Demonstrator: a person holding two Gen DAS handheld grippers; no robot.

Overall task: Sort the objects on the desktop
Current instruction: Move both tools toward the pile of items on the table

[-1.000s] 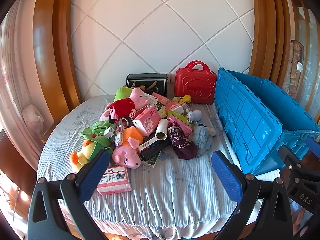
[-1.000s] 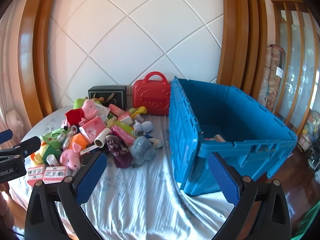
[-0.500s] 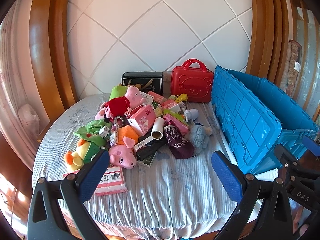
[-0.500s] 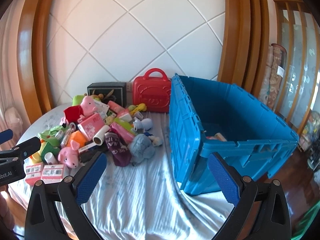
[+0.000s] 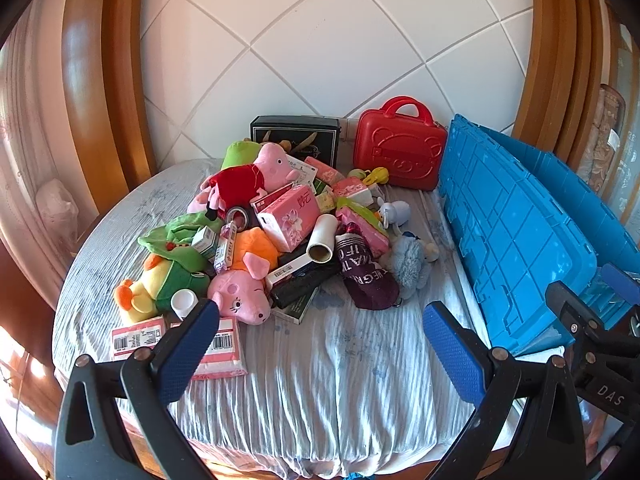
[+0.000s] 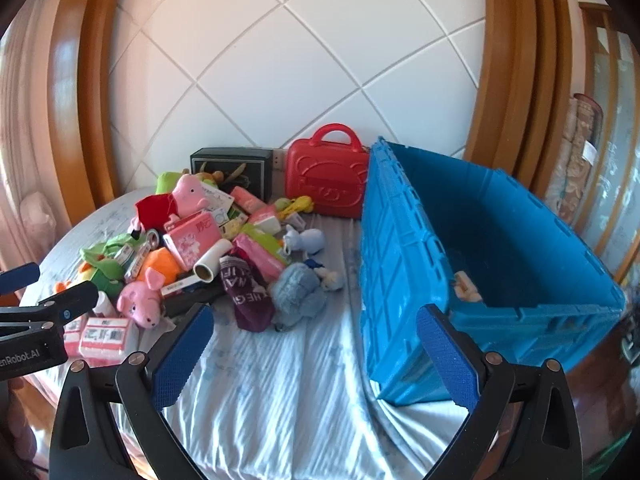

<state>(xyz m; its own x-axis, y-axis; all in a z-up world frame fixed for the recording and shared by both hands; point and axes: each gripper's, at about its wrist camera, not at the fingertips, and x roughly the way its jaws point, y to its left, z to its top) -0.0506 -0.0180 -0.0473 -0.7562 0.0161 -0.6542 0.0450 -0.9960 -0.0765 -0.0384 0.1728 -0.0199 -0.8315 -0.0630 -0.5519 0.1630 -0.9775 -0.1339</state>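
Fingers of the left hand-held gripper point(image 5: 320, 344) and the right hand-held gripper point(image 6: 314, 352) are spread wide and hold nothing. Just ahead of the left one lies the pink pig toy point(image 5: 239, 293) in the pile on the counter point(image 5: 340, 380), with the blue bin point(image 6: 500, 248) ahead of the right one. It looks soft, light and squashy, so pinching its fat middle should work best.

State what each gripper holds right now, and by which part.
Nothing. The left gripper and right gripper are both open and empty, above the striped cloth.
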